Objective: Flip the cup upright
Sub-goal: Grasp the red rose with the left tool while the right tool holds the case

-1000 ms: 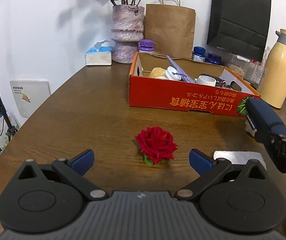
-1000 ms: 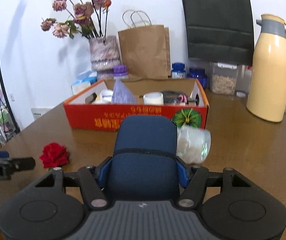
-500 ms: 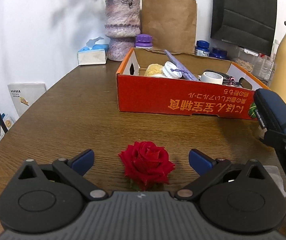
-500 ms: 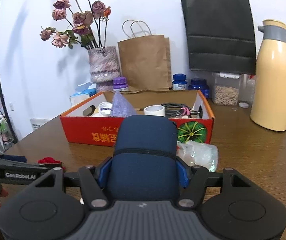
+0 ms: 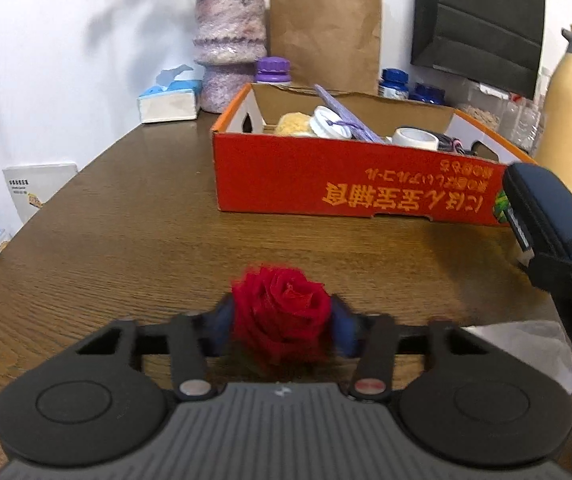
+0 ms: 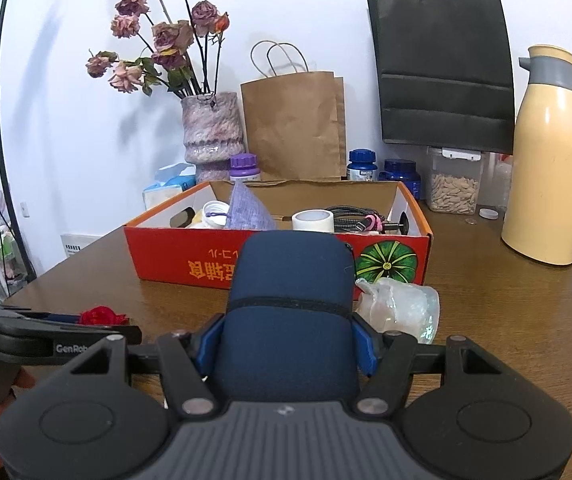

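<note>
Black claw (image 5: 282, 316) linkages, blue pads (image 6: 363, 346), silver pivot screws, ribbed grey housing

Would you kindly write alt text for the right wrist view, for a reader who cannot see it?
The right tongs are shut on a dark blue padded case above a brown wooden table. A clear plastic cup lies on its side just right of the case, before a red cardboard box. At far left, the left tongs grip a red rose.
</note>
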A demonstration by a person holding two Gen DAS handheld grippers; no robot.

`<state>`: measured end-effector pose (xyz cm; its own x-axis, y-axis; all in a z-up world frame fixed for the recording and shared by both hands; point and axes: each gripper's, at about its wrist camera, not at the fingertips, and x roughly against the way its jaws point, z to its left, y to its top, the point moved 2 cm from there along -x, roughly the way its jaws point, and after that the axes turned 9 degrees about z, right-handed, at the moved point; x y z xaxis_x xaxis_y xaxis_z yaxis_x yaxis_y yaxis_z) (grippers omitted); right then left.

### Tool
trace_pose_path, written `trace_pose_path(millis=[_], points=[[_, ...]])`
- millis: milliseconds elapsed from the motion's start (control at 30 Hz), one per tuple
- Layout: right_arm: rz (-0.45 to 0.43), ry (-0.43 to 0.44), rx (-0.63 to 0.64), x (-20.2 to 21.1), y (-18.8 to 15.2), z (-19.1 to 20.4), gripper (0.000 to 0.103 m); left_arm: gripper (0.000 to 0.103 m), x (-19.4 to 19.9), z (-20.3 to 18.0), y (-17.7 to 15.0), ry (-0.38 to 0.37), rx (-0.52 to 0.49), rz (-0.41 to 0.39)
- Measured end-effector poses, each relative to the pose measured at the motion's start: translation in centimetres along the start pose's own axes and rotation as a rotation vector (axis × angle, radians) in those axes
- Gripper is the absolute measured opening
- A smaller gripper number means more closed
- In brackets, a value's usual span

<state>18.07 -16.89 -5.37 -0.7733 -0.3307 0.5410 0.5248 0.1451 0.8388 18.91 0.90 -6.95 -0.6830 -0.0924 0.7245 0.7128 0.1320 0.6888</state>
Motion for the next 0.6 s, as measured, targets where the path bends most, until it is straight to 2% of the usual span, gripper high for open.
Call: trace_pose_path(millis=[100,600], points=[[-0.008,-0.008,0.004,0.1,-0.1,0.1,0.063,0.040,0.3,-0.1,-0.2,-0.022,-0.012,-0.013],[-0.026,-0.013,0.002,0.4,-0.1,0.1,0.063,0.039,1.6,0.0,-0.2,-0.003,-0.006,-0.059]])
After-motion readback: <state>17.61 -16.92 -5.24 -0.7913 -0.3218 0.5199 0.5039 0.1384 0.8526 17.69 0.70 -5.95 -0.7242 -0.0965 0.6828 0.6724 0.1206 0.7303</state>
